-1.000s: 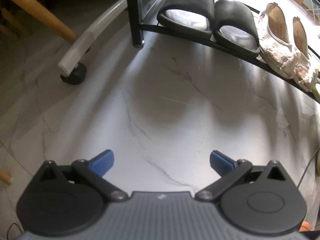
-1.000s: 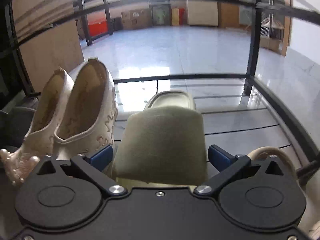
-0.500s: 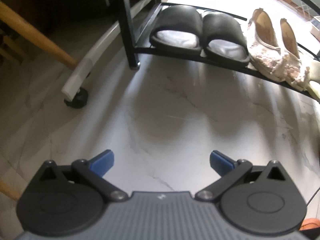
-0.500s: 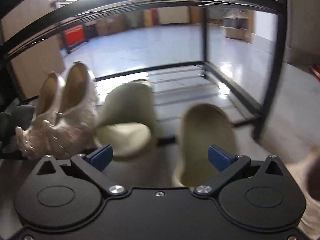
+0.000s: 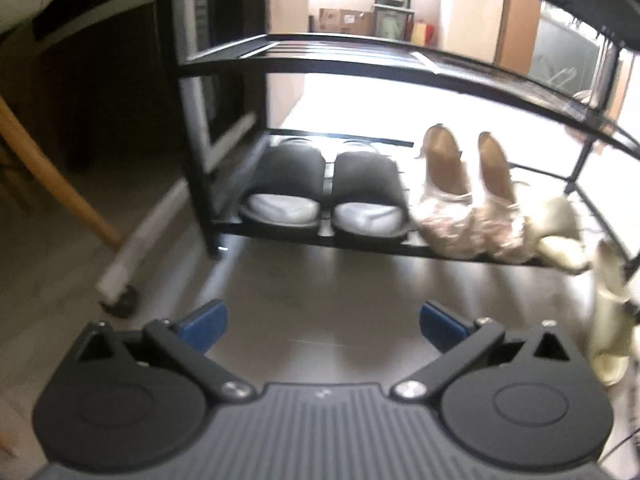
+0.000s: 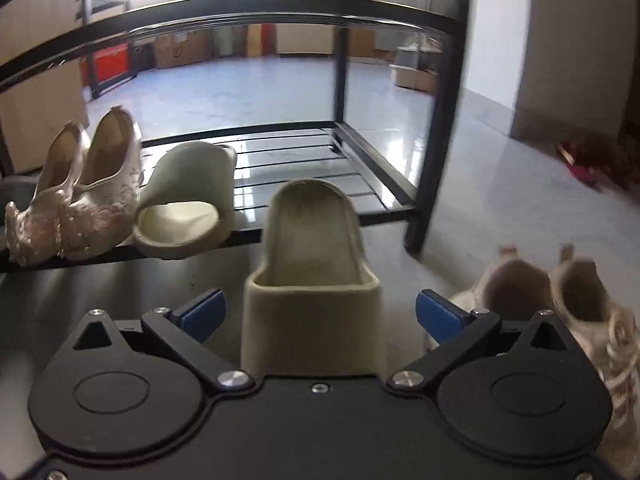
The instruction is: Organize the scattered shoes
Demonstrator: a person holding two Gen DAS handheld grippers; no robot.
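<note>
A black metal shoe rack (image 5: pixel 360 60) holds a pair of black slides (image 5: pixel 284 192) at the left of its bottom shelf, with cream embroidered flats (image 5: pixel 444 200) beside them. In the right wrist view the flats (image 6: pixel 80 200) sit left of one pale green slide (image 6: pixel 184 200) on the shelf. Its mate, the second pale green slide (image 6: pixel 312 280), lies on the floor in front of the rack, between the spread fingers of my right gripper (image 6: pixel 320 315), which is open and touches neither side of it. My left gripper (image 5: pixel 323 324) hangs open over bare floor, holding nothing.
A pair of beige sneakers (image 6: pixel 560 300) lies on the floor to the right of the rack's front post (image 6: pixel 436 160). At the left are a wooden leg (image 5: pixel 52 184) and a white frame on a black caster (image 5: pixel 120 300). The floor is glossy marble tile.
My right gripper pulled back from the slide now on the shelf and swung right, over the second slide on the floor. The left view tilted up toward the rack.
</note>
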